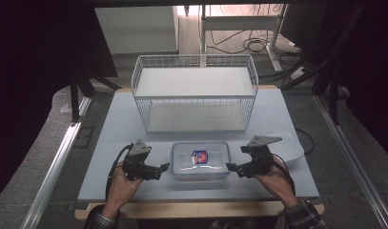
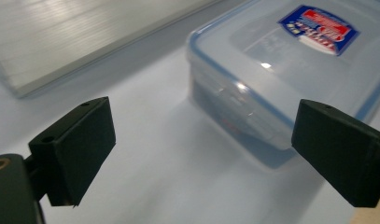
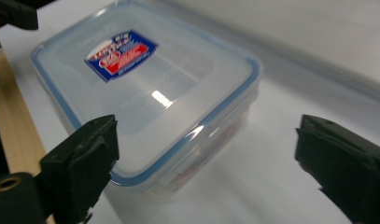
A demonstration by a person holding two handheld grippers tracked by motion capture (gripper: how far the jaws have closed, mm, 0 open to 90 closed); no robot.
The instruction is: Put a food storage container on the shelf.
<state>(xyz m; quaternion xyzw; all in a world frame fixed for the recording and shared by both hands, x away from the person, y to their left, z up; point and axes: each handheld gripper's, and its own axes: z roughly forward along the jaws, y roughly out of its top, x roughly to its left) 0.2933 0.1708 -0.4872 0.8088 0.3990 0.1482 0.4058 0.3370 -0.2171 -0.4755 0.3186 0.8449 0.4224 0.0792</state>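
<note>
High overhead view; two close tong views flanking shared container (image 1: 200,160).

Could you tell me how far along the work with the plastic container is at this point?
Done: the lid sits on the clear container. In hand: nothing; the left gripper and right gripper flank its short ends, jaws open. Left, probably: gripping it and perhaps moving it to the wire basket.
</note>
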